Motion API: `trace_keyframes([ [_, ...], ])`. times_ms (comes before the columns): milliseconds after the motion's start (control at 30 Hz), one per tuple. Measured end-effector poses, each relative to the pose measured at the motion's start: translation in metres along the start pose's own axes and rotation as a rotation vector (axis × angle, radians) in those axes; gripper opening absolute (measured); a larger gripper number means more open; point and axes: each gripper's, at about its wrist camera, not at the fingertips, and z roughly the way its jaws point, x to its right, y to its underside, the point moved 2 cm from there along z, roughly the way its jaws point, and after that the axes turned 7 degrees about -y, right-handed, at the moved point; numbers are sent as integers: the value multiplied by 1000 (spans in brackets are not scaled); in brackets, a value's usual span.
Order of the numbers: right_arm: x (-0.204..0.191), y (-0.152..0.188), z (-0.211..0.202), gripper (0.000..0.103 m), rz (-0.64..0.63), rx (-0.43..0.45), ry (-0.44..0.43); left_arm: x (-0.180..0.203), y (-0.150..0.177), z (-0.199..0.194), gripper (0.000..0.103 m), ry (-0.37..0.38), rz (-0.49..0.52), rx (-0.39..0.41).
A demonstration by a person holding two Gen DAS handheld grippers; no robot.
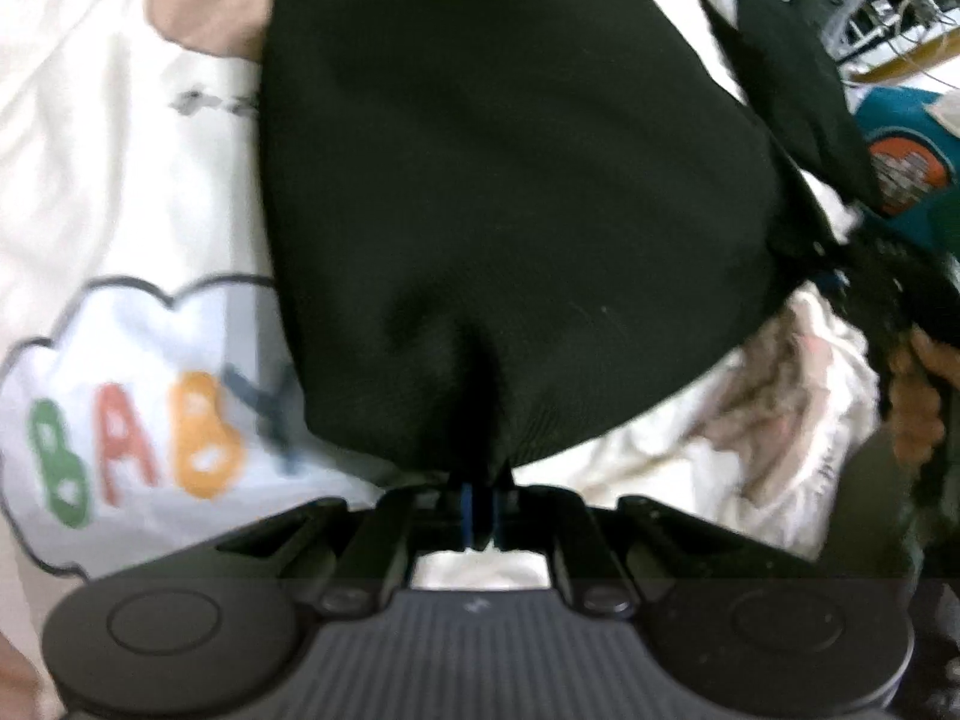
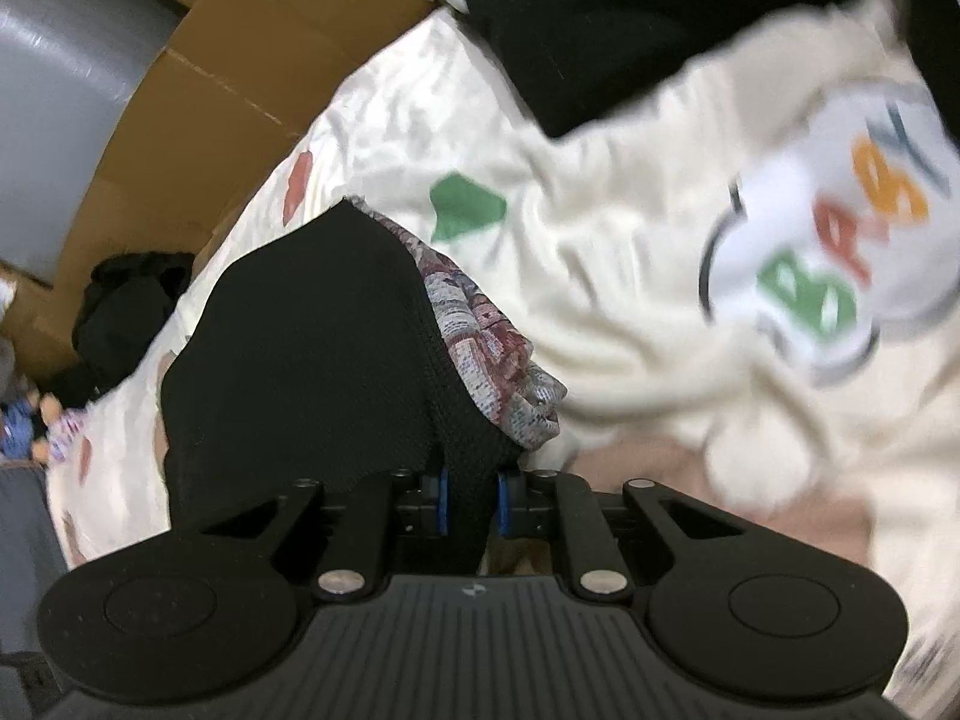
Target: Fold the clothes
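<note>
A black garment (image 1: 510, 210) lies spread over a cream sheet printed with "BABY" (image 1: 138, 432). In the left wrist view my left gripper (image 1: 480, 510) is shut on the near edge of this black cloth, which puckers into the jaws. In the right wrist view my right gripper (image 2: 471, 504) is shut on a bunched fold of black knit fabric (image 2: 300, 348) with a grey and maroon patterned lining (image 2: 492, 336). The far part of the black garment (image 2: 630, 18) shows at the top of that view. At the right of the left wrist view, a hand (image 1: 918, 396) holds the other gripper.
The cream sheet (image 2: 630, 300) covers the work surface. Cardboard (image 2: 198, 78) and a grey surface (image 2: 54, 60) lie beyond its left edge, with a dark bundle (image 2: 126, 300) there. A teal printed item (image 1: 906, 162) lies at the right in the left wrist view.
</note>
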Motion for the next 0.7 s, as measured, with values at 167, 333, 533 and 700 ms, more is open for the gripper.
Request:
trace_keyframes([
  [167,3,-23,1,15,-57,-40,10,20,10,10,6,18,12,-14],
  [333,5,-42,7,15,-89,-53,28,30,16,21,6,29,-10,-13],
  [533,3,-62,15,15,-118,-50,49,72,23,36,7,5,-19,20],
  [700,3,-75,19,16,-122,-50,56,92,21,36,13,-27,4,-37],
])
